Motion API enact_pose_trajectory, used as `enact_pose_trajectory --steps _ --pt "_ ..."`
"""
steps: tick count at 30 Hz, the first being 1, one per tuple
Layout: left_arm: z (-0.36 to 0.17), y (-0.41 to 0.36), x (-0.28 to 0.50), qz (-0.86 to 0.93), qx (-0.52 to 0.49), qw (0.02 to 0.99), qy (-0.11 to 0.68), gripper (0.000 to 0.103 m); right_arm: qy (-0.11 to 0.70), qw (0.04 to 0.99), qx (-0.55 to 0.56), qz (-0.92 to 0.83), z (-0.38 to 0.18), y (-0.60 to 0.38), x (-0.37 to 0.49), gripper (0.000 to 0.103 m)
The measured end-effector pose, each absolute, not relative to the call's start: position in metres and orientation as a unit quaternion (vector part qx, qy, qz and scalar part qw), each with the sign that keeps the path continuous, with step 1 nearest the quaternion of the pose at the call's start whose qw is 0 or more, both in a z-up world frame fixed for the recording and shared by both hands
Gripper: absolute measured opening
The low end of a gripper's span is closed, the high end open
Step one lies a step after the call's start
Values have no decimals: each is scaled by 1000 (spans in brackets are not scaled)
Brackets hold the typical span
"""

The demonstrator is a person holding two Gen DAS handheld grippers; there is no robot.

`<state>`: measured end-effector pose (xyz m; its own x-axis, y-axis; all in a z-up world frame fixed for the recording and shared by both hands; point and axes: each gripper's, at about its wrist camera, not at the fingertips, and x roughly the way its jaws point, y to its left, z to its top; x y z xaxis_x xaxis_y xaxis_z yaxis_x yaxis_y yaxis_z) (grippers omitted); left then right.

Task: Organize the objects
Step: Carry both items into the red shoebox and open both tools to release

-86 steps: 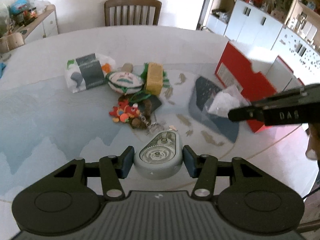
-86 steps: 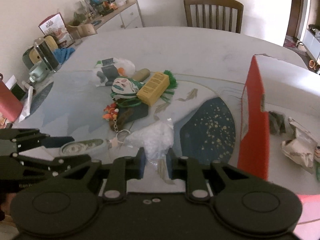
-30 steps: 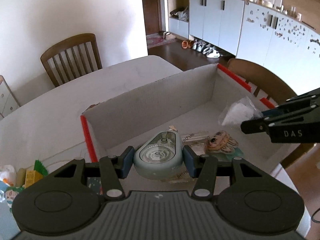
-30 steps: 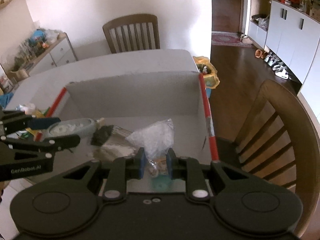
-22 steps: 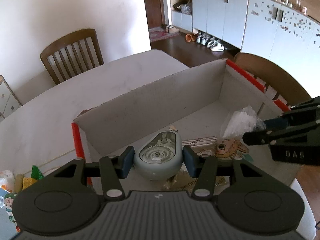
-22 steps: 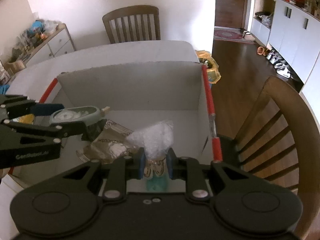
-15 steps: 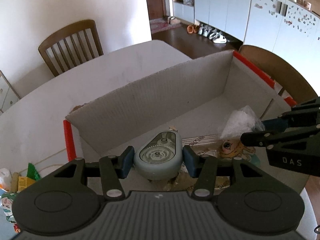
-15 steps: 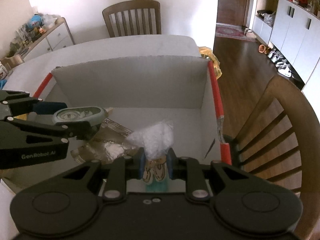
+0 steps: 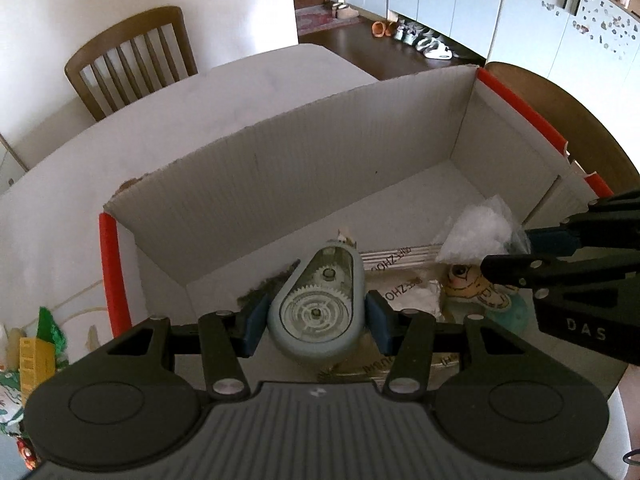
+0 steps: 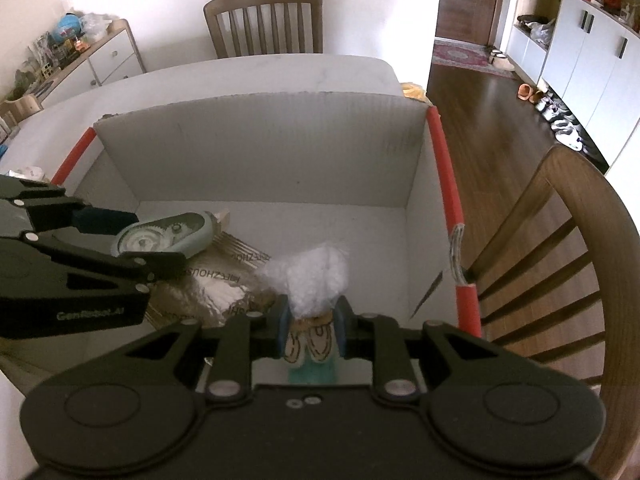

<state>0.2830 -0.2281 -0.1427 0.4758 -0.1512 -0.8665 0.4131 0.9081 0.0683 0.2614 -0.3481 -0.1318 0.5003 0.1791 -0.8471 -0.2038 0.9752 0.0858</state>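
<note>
Left claw [image 9: 316, 322] clamped on correction tape [image 9: 318, 312], right claw [image 10: 311, 330] pinching plastic bag [image 10: 316, 280], both over box [image 9: 320, 168]

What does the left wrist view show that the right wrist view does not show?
Only the left wrist view shows the yellow box and green wrapper on the table outside the cardboard box. Only the right wrist view shows the sideboard with clutter. Both show the left gripper shut on the correction tape dispenser, the right gripper shut on the white plastic bag, and the silver packet inside the box.
</note>
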Motion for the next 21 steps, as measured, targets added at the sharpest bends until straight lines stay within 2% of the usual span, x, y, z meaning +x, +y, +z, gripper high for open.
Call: enact_pose_trajectory --steps 13,16,21 --pt "-135 -218 279 -168 110 853 482 53 490 865 6 112 -124 -355 250 33" --pt "-130 -215 269 -169 102 857 476 60 484 867 12 115 -119 -356 245 37" --pt "-116 -208 256 -172 91 864 464 60 469 874 13 125 -103 -354 235 39"
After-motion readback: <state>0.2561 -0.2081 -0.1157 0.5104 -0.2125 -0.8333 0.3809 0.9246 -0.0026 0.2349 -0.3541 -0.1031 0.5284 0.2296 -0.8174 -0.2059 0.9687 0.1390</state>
